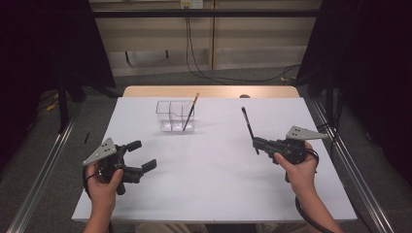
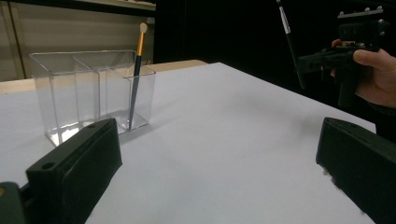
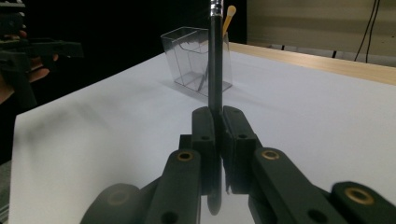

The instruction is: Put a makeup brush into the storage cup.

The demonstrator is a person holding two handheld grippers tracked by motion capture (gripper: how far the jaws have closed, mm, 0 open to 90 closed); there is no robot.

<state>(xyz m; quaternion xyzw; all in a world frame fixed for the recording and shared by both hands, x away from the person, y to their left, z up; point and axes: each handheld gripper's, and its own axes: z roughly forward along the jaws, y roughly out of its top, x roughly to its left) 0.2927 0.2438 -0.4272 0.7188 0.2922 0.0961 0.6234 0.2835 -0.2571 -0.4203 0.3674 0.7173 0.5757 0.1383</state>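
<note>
The white counter (image 1: pixel 214 170) is lit evenly from above in the high view, while the sides are lost in near-black darkness. Only faint, soft shadows are cast on it. In the left gripper view, the near jaws are rendered dark and slightly blurred, and highlights are caught on the clear plastic organiser (image 2: pixel 93 93). In the right gripper view, the foreground is softened and the background at left is left underexposed.

My two grippers (image 1: pixel 141 155) (image 1: pixel 257 142) are black, each with a grey three-cornered plate on top. My jaws have little gold rings. Black cables trail behind me.
</note>
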